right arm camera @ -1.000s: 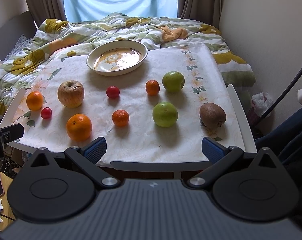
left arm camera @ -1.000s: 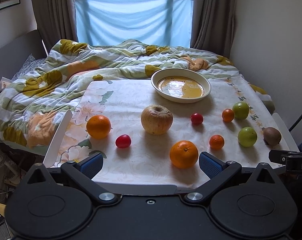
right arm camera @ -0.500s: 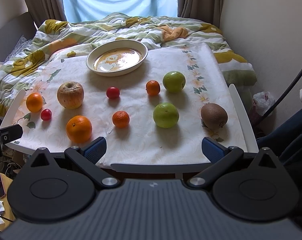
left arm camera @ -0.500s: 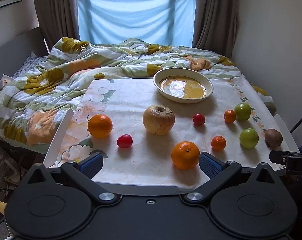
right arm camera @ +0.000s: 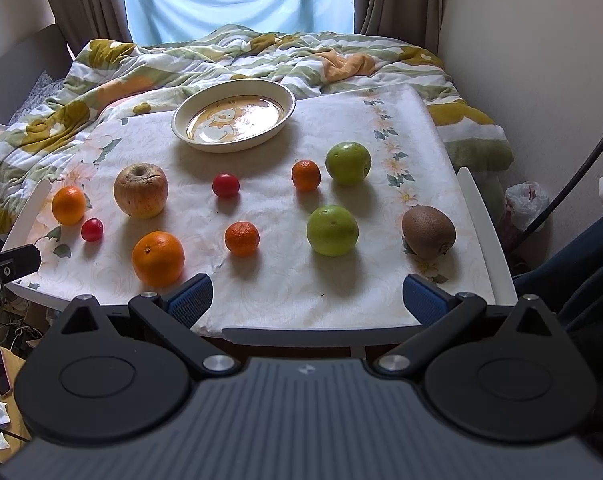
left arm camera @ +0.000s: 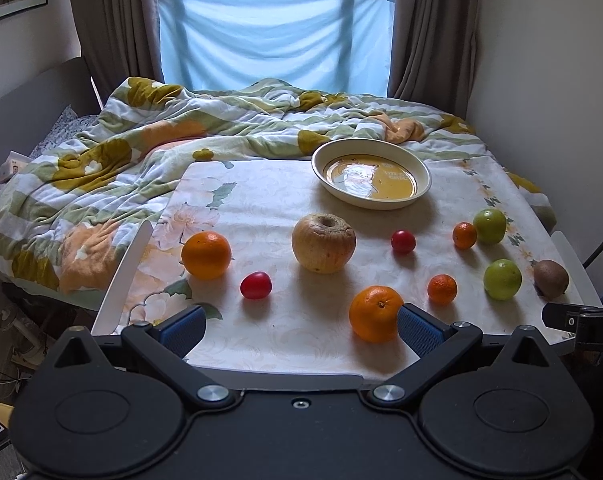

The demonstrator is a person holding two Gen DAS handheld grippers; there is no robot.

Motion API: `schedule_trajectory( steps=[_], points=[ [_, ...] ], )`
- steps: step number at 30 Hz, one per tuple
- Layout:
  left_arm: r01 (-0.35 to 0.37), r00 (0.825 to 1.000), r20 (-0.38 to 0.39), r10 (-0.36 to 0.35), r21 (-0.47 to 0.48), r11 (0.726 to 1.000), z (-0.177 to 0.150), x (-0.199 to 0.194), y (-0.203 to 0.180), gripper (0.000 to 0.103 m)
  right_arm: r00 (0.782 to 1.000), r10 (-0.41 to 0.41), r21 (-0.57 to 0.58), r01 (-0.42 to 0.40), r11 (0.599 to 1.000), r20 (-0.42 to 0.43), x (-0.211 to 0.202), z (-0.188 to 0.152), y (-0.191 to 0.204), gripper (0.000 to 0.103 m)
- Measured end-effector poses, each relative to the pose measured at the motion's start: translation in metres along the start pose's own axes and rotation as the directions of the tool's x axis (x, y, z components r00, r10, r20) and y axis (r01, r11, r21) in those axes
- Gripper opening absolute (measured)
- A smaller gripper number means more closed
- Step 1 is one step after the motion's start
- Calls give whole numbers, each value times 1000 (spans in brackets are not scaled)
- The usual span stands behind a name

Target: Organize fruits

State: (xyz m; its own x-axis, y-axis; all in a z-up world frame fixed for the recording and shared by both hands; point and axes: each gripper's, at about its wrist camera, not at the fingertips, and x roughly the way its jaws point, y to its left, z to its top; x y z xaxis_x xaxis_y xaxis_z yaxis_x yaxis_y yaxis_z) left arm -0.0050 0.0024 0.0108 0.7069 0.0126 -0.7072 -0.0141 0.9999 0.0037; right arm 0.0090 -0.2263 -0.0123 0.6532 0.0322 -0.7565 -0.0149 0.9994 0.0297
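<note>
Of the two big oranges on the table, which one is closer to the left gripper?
The near orange, right beside the left gripper's right finger pad. The other orange sits farther back at the table's left edge.

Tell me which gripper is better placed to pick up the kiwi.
Right. The kiwi lies at the table's right edge, just ahead of the open right gripper. From the left gripper, it sits far right, beyond the near orange.

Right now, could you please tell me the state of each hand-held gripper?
Left hand-held gripper: open, holding nothing.
Right hand-held gripper: open, holding nothing.
</note>
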Motion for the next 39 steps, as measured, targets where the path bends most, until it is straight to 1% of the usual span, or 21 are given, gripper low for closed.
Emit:
schedule_trajectory(
  steps=[14, 21, 27, 30, 39],
  points=[
    [11, 1000, -5, -11, 11, 1000, 7, -1, -8, 103, 1000, 2, 10, -2, 1000, -4, -1, 4, 0, 103],
    [29, 999, -26, -28, 12, 1000, 11, 11, -26, 103, 1000, 28, 22, -27, 999, -12, 3, 10, -18, 103],
    [16, 999, -40, -16, 12, 1000, 2, 35, -44, 103, 999, 40, -13, -40, 999, -4, 24, 16, -39, 103],
    [12, 1000, -25, -12, 3, 1000, -5, 46, -50, 103, 998, 60, -32, -60, 998, 14, 37, 14, -50, 103],
    [-13, 1000, -8, 13, 2, 1000, -25, 89, -67, 101, 993, 112, -95, -108, 990, 33, 82, 2, -59, 103]
  ],
)
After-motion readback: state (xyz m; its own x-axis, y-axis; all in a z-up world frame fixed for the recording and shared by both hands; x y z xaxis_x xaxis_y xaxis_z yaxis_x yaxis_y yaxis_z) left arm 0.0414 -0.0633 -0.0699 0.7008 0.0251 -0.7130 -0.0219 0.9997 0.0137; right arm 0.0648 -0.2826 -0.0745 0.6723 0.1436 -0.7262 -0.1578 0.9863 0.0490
